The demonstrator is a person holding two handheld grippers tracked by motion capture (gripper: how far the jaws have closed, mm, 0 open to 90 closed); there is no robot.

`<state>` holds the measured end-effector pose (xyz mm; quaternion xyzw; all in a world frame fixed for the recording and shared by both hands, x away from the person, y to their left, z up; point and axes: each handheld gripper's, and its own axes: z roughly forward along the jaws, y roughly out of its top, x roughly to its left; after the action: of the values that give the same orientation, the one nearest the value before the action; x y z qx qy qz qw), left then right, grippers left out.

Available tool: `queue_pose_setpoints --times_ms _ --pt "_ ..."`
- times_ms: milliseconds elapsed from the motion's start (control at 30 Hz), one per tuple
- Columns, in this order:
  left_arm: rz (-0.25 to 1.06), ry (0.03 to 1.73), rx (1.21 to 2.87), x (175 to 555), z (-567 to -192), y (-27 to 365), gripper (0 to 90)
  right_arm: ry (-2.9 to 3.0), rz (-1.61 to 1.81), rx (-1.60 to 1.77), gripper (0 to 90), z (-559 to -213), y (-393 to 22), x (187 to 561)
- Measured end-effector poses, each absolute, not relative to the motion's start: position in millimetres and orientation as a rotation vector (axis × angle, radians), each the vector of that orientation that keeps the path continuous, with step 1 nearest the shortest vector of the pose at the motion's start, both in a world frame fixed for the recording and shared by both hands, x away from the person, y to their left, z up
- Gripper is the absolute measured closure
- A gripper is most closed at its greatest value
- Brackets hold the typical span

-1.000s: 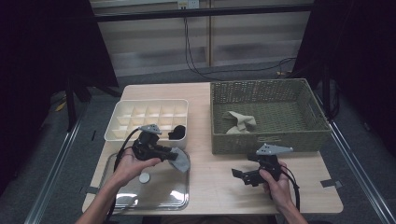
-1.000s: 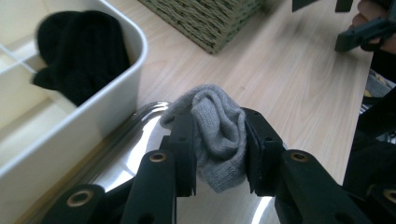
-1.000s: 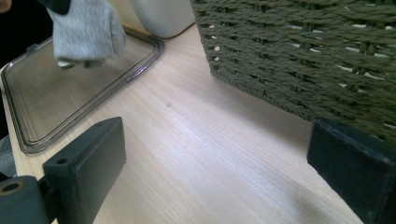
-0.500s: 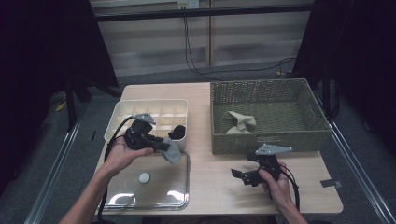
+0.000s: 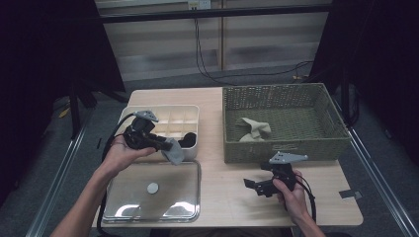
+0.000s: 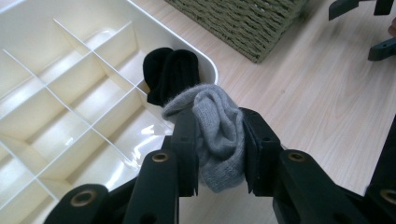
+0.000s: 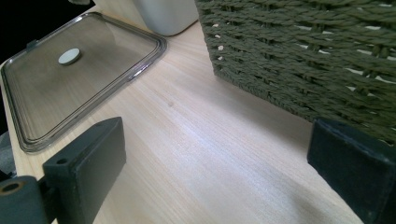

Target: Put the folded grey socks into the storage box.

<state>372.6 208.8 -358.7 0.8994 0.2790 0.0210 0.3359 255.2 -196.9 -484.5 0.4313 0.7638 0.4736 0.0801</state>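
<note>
My left gripper (image 5: 168,146) (image 6: 219,149) is shut on a rolled grey sock (image 5: 174,151) (image 6: 216,135), which hangs above the front right corner of the cream divided box (image 5: 129,114) (image 6: 51,93). A black rolled sock (image 5: 188,140) (image 6: 173,74) lies in the box's front right compartment, just beyond the grey one. A beige sock (image 5: 255,128) lies inside the green wicker basket (image 5: 281,148) (image 7: 299,51). My right gripper (image 5: 253,186) (image 7: 215,172) rests low over the table in front of the basket, its jaws wide open with nothing between them.
A clear plastic lid (image 5: 153,190) (image 7: 70,79) with a round grey knob (image 5: 153,187) (image 7: 69,56) lies flat in front of the divided box. Bare wooden tabletop (image 5: 227,197) (image 7: 196,140) lies between lid and right hand. Dark floor surrounds the table.
My left hand has risen and moved away from over the lid toward the divided box, carrying the grey sock. The right hand has stayed where it was.
</note>
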Motion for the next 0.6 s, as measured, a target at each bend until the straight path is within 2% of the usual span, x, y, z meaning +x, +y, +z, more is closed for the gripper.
queue_pose_setpoints --times_ms 600 --pt "0.104 0.782 2.351 389.6 -343.7 221.4 69.8 2.287 1.413 1.293 4.2 -484.6 -196.3 255.4"
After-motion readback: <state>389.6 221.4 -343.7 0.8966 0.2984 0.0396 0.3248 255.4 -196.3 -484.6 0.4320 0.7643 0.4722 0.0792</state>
